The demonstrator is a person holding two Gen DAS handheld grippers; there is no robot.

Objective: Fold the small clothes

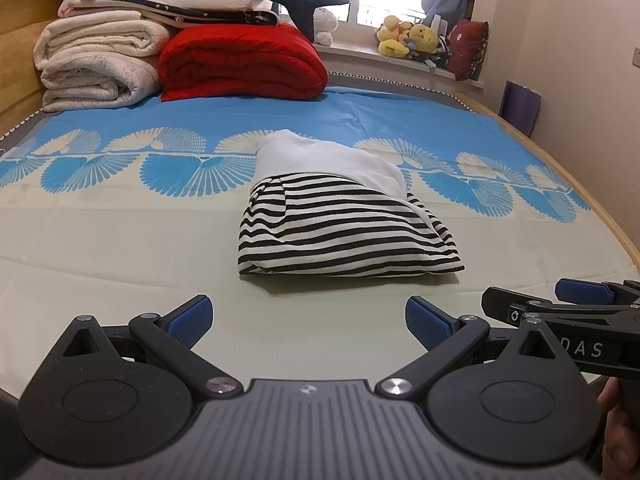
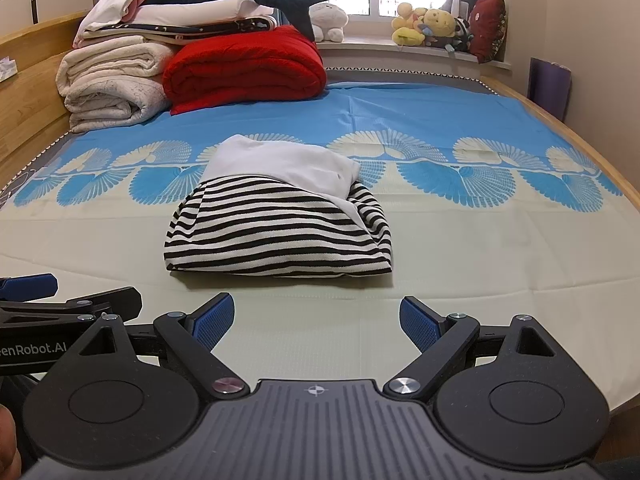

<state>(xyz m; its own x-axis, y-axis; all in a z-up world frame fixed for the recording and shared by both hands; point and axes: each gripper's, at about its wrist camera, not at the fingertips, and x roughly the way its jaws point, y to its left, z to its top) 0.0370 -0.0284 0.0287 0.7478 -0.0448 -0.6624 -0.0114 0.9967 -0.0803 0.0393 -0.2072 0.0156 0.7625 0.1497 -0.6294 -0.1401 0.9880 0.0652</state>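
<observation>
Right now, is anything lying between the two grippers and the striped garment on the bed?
Nothing visible. Only bare sheet lies between the open left gripper, the open right gripper and the folded striped garment.

Your left gripper (image 1: 309,322): black linkage arms, silver pivot screws, blue ribbed pads (image 1: 191,320), grey ridged body with a small compass mark. Your right gripper (image 2: 316,322): same build. Side lettering on each, seen from the other's camera: "DAS" on the right, "enRobot.AI" on the left.
</observation>
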